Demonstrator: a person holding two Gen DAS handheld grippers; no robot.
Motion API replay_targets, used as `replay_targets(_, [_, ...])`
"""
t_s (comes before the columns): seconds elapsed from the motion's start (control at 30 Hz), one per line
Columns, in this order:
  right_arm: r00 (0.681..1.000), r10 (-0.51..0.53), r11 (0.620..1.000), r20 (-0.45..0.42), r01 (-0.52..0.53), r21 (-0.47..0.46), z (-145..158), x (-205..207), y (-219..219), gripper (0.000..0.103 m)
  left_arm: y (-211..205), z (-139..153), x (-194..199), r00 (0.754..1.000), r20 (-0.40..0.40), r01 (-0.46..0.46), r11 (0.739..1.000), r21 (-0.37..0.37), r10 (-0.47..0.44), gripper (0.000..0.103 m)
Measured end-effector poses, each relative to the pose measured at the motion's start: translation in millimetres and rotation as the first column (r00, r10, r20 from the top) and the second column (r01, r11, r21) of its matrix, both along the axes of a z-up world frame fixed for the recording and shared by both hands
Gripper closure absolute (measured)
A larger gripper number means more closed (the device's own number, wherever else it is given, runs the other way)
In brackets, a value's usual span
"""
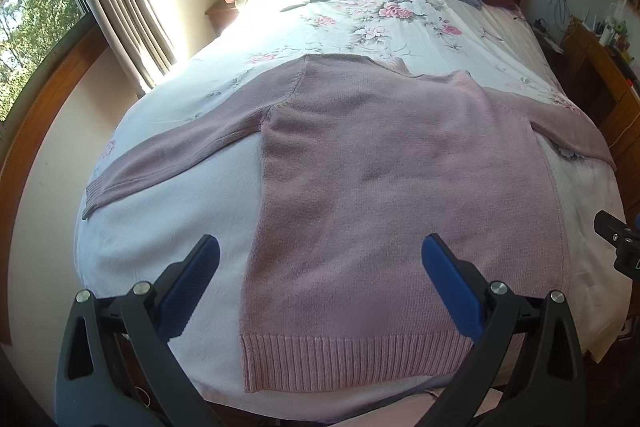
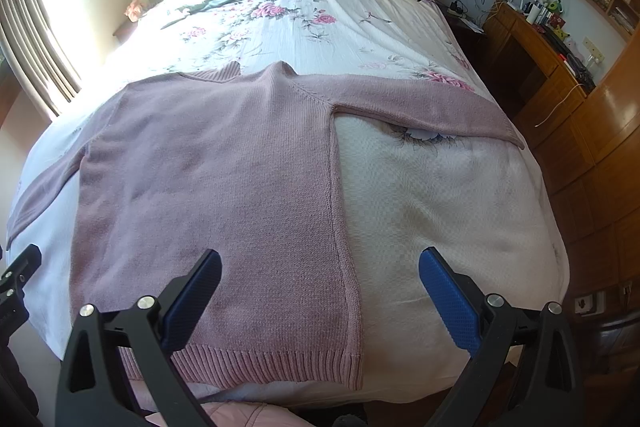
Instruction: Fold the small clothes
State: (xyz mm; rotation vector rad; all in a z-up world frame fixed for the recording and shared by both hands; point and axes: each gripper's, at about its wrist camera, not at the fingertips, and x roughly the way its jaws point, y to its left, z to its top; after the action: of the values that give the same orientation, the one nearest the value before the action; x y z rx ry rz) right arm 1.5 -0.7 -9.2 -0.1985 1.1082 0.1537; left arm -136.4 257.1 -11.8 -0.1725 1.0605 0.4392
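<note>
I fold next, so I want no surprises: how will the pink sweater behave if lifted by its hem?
The pink sweater is a loose knit lying limp on the bed, so it will probably drape and sag. Its spread sleeves would likely trail. The ribbed hem looks thick, so probably grippable rather than slippery.

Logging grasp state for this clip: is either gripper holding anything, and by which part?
Nothing is held. The left gripper and right gripper are both open above the sweater, which lies flat.

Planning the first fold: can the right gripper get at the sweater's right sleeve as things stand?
Probably yes. The right gripper is open above the hem, holding nothing, and the right sleeve lies flat and spread on the bed with nothing on it or between them.
</note>
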Motion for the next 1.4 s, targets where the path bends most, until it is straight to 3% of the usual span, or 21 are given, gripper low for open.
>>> replay_targets(1.17, [1.000,0.006,1.000,0.001,-0.006,0.014,-1,-2,-1,0.004,0,-1,0,1.000,0.000,-0.002,1.000,-0.002,0.002,0.003])
replay_targets(1.3, [0.993,0.081,0.988,-0.090,-0.068,0.141,-16,1,0,0.004,0,-10,-1,1.000,0.029,0.008,1.000,-0.022,-0.007,0.003])
replay_targets(1.4, [0.987,0.091,0.990,-0.132,-0.075,0.121,-33,9,-4,0.004,5,-27,1,1.000,0.027,-0.013,0.995,-0.094,0.016,0.003])
